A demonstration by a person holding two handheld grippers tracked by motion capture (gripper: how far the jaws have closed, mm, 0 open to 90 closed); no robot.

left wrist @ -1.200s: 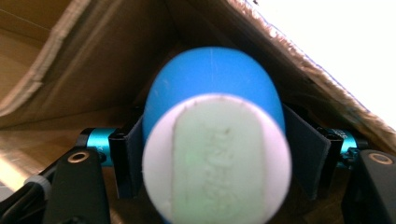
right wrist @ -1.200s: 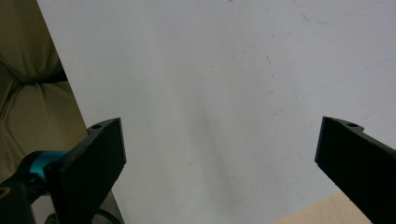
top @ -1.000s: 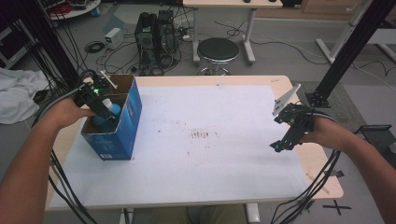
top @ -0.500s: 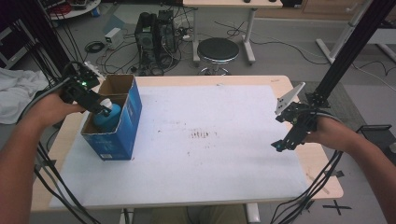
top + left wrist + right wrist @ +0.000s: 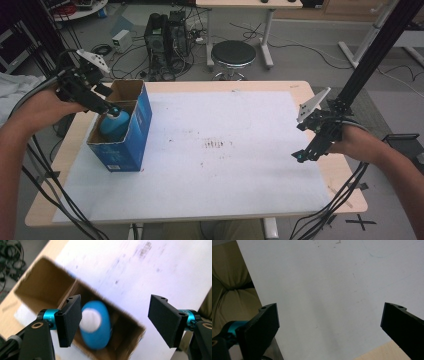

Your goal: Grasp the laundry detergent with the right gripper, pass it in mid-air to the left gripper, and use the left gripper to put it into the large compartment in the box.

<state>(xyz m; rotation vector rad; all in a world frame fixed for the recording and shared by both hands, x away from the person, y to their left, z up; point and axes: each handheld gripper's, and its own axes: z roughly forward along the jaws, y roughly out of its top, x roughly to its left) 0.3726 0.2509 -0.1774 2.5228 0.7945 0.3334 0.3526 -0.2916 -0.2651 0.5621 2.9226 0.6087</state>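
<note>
Left gripper (image 5: 115, 320) hangs half-open and empty above the blue bottle (image 5: 96, 325) standing in the box (image 5: 131, 142) by the table's left edge, so I'd lift straight clear.

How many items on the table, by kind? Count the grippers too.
Blue cardboard box: 1
Blue bottle with white cap, inside the box: 1
White sheet covering the tabletop: 1
Handheld grippers: 2, the left gripper and the right gripper, both with fingers apart and nothing between them
Total: 5
</note>
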